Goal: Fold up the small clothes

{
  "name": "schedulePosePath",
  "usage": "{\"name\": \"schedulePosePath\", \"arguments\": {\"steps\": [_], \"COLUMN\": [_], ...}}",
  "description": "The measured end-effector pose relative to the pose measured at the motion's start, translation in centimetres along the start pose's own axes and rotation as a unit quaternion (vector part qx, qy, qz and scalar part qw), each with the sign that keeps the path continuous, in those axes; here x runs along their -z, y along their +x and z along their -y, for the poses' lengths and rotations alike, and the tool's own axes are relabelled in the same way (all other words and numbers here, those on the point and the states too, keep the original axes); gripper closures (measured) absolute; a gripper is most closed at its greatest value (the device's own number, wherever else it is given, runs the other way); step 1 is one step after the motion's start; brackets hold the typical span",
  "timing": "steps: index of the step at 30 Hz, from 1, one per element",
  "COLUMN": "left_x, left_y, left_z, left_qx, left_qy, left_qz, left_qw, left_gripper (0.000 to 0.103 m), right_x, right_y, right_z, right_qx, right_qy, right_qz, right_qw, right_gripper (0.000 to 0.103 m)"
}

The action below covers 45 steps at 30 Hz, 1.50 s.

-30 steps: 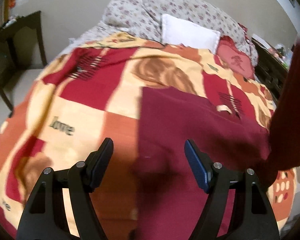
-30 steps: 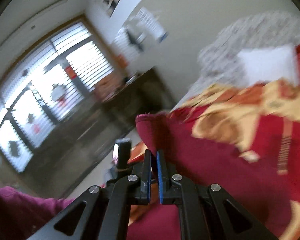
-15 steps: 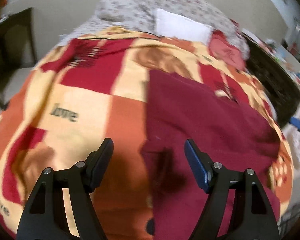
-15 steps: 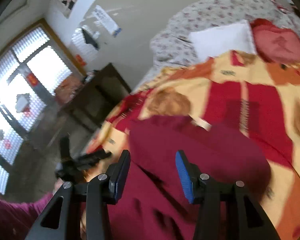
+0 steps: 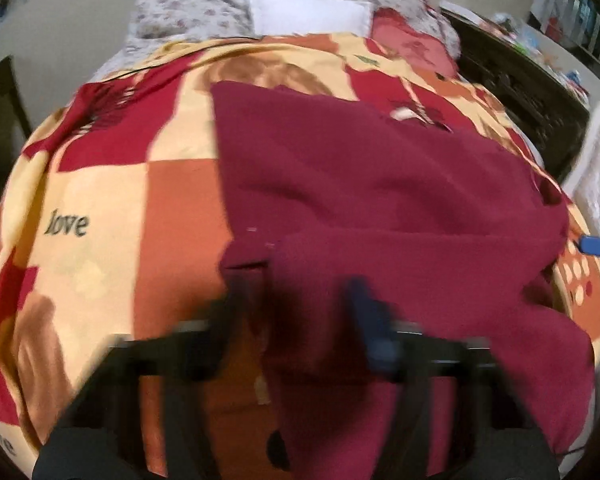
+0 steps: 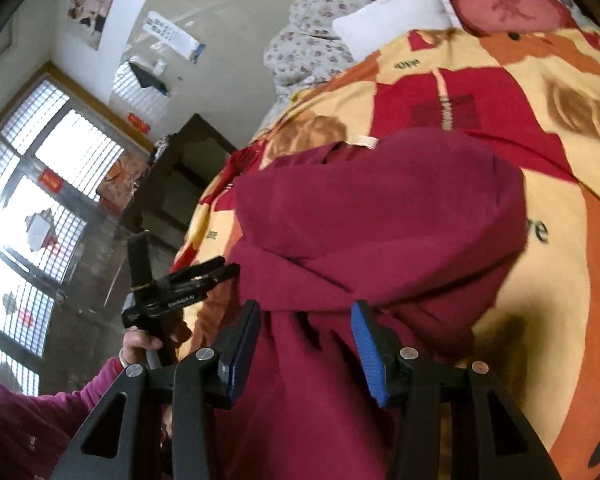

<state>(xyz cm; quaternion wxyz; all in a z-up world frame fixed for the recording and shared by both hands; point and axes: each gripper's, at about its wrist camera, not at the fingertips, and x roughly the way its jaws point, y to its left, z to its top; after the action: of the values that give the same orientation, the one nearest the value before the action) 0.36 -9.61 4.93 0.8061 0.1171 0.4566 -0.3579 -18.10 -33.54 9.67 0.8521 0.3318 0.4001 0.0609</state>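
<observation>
A dark red garment [image 5: 380,200] lies on the bed, with a sleeve folded across its near part. My left gripper [image 5: 296,304] is open but blurred, its jaws on either side of the garment's near left edge. In the right wrist view the same garment [image 6: 380,216] lies bunched on the blanket. My right gripper [image 6: 304,332] is open, with a fold of the garment between its jaws. The left gripper [image 6: 204,276] also shows at the left of that view, in the person's hand.
A red, orange and cream patchwork blanket [image 5: 100,200] covers the bed. A white pillow [image 5: 308,12] and a red pillow [image 5: 412,44] lie at the far end. A dark cabinet [image 5: 520,92] stands at the right, a dark table [image 6: 180,176] and windows beyond.
My right gripper has let go of the garment, which now lies folded over on the bed. My left gripper has moved forward onto the garment's near edge.
</observation>
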Motion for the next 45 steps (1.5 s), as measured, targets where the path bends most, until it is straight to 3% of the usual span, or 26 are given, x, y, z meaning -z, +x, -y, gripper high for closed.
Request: {"name": "schedulePosePath", "arguments": {"steps": [3, 6, 13, 15, 19, 26, 30, 32, 34, 35, 41, 45], "left_x": [0.0, -0.3, -5.9, -7.5, -8.3, -6.2, -5.6, -5.1, -4.6, -4.4, -2.6, -1.6], "left_y": [0.3, -0.3, -6.4, -6.6, -3.7, 1.6, 1.5, 0.9, 0.0, -0.2, -1.3, -0.9], "left_z": [0.7, 0.8, -1.0, -2.1, -3.5, -3.2, -3.4, -3.4, -3.6, -3.5, -3.4, -2.4], "left_qx": [0.017, 0.013, 0.014, -0.001, -0.003, -0.037, -0.049, -0.052, -0.049, -0.047, -0.032, -0.030], "left_qy": [0.013, 0.010, -0.042, -0.058, -0.083, -0.097, -0.092, -0.091, -0.092, -0.093, -0.110, -0.101], "left_qz": [-0.016, -0.010, 0.097, 0.108, 0.069, 0.007, 0.002, 0.003, 0.007, 0.010, 0.009, -0.011], "left_qw": [0.9996, 0.9998, 0.9943, 0.9925, 0.9942, 0.9946, 0.9946, 0.9945, 0.9945, 0.9945, 0.9934, 0.9944], "left_gripper": [0.093, 0.096, 0.097, 0.097, 0.097, 0.097, 0.093, 0.085, 0.071, 0.070, 0.068, 0.067], "right_x": [0.3, 0.6, 0.6, 0.3, -1.7, -6.4, -6.8, -6.2, -5.3, -5.0, -2.9, -2.8], "right_y": [-0.2, -0.6, -0.6, -0.2, 1.4, 6.1, 5.7, 4.5, 3.2, 2.8, 1.9, 3.6], "right_z": [0.8, 1.4, 1.6, 1.1, 0.7, 4.8, 4.1, 2.8, 2.3, 2.4, 5.3, 6.9], "right_qx": [0.001, 0.000, 0.015, 0.029, 0.072, 0.175, 0.199, 0.216, 0.224, 0.226, 0.221, 0.166], "right_qy": [0.018, 0.034, 0.029, 0.016, -0.008, 0.009, -0.013, -0.032, -0.031, -0.025, 0.049, 0.081], "right_qz": [0.006, 0.015, 0.024, 0.031, 0.052, 0.055, 0.054, 0.059, 0.062, 0.064, 0.055, 0.060], "right_qw": [1.000, 0.999, 0.999, 0.999, 0.996, 0.983, 0.978, 0.974, 0.972, 0.972, 0.972, 0.981], "right_gripper": [0.058, 0.058, 0.058, 0.058, 0.058, 0.058, 0.059, 0.059, 0.059, 0.059, 0.056, 0.056]}}
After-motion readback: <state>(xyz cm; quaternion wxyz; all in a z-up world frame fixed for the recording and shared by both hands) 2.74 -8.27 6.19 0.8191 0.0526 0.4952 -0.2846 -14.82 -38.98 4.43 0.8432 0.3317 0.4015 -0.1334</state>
